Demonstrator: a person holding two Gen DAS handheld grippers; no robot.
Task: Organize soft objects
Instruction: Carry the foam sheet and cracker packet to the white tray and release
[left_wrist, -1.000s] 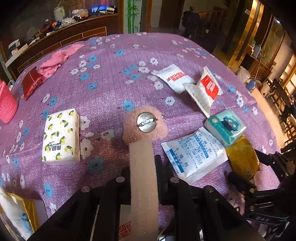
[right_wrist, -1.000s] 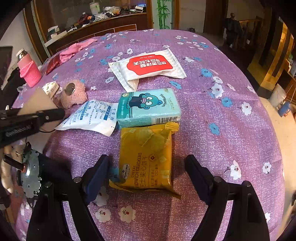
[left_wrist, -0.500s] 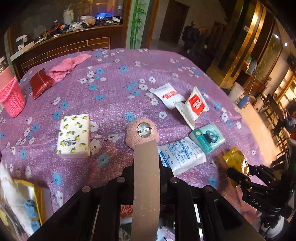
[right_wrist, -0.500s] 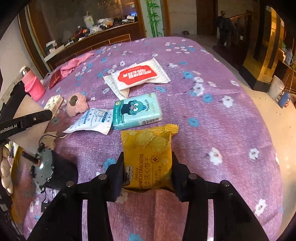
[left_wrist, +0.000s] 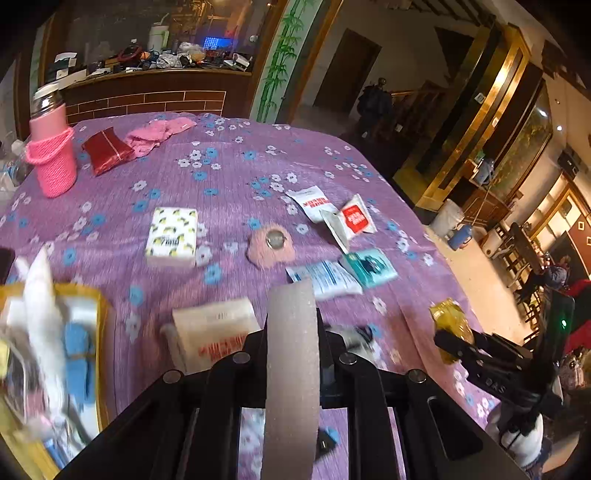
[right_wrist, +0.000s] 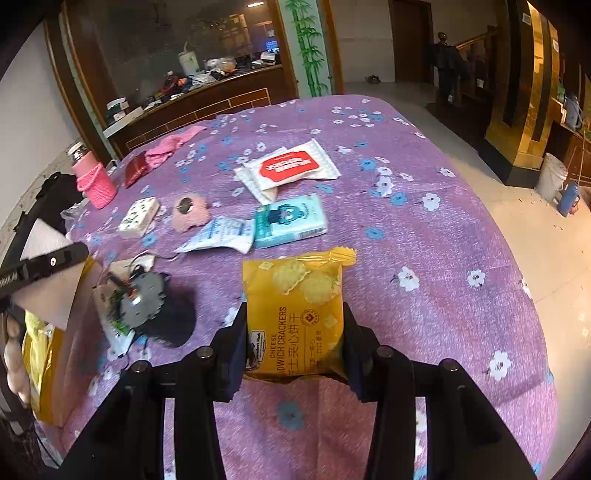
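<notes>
My right gripper (right_wrist: 293, 314) is shut on a yellow cracker pack (right_wrist: 295, 295) and holds it lifted above the purple flowered cloth (right_wrist: 424, 229). The left wrist view shows the same pack (left_wrist: 448, 317) at the right, above the table's edge. My left gripper (left_wrist: 291, 291) is shut, its foam pads pressed together with nothing between them. It hangs above the cloth, well back from a pink fuzzy pad with a metal disc (left_wrist: 271, 245). On the cloth lie a lemon-print tissue pack (left_wrist: 171, 236), a teal tissue pack (right_wrist: 291, 221), a white-and-blue sachet (right_wrist: 221, 234) and red-and-white wipes (right_wrist: 291, 168).
A yellow bag (left_wrist: 55, 332) holding soft items stands at the near left, with a white pack with red print (left_wrist: 214, 332) beside it. A grey motor with wires (right_wrist: 142, 299) lies near my right gripper. A pink bottle (left_wrist: 51, 155), a red pouch (left_wrist: 107, 149) and a pink cloth (left_wrist: 159, 133) sit far left.
My right gripper's jaws closed on the yellow cracker pack and lifted it off the cloth. My left gripper stayed shut, rose and drew back from the pink fuzzy pad.
</notes>
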